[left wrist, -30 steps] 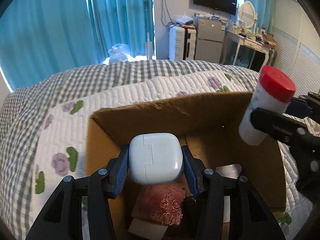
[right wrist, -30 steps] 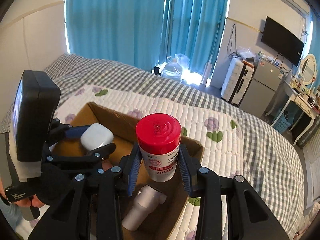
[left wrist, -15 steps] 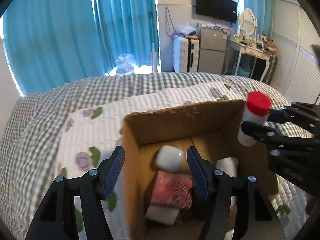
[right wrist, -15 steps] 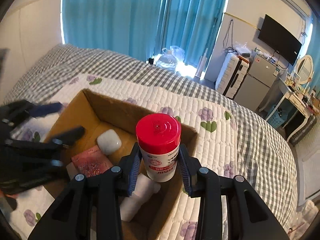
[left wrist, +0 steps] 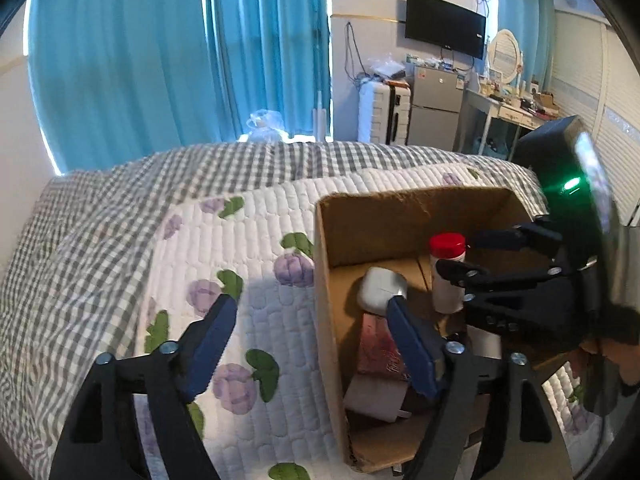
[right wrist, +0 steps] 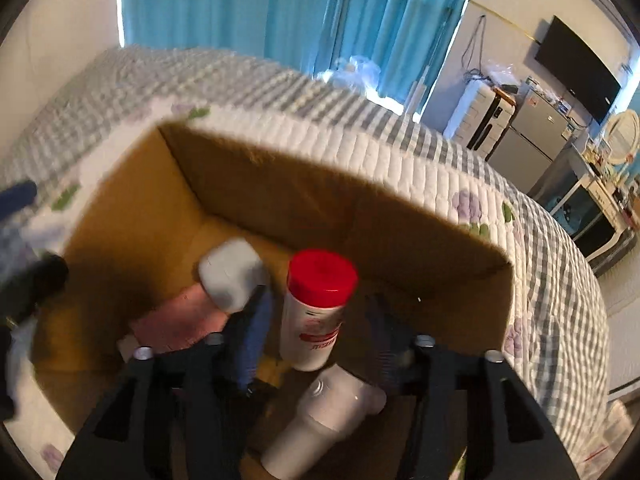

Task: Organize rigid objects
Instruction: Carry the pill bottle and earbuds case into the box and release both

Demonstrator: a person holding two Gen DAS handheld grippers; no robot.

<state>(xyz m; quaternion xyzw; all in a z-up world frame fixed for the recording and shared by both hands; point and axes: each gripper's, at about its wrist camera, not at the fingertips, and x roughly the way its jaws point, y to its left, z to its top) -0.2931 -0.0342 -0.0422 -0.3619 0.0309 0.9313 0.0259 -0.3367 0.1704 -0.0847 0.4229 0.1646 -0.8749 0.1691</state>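
Right wrist view: the right hand-held gripper [right wrist: 320, 320] sat low inside the cardboard box [right wrist: 400, 216], its blue pads spread apart on either side of the red-capped bottle [right wrist: 314, 312], with gaps showing on both sides.
Bottle position: centre of the frame, upright but leaning slightly, its base near a white cylinder [right wrist: 320, 420] lying at the lower centre; whether it rested firmly on the box floor could not be told.
Other contents: a white case [right wrist: 232, 272] lay left of centre, partly on a pink packet [right wrist: 180, 320].
Left wrist view: the left hand-held gripper [left wrist: 312, 344] was wide open and empty, straddling the box's left wall above the quilted bed [left wrist: 240, 240].
Doing the step well: the release probably called for keeping the pads clear of the bottle and lifting straight up.
Risk: a brushed cap could likely tip the bottle onto the white case.
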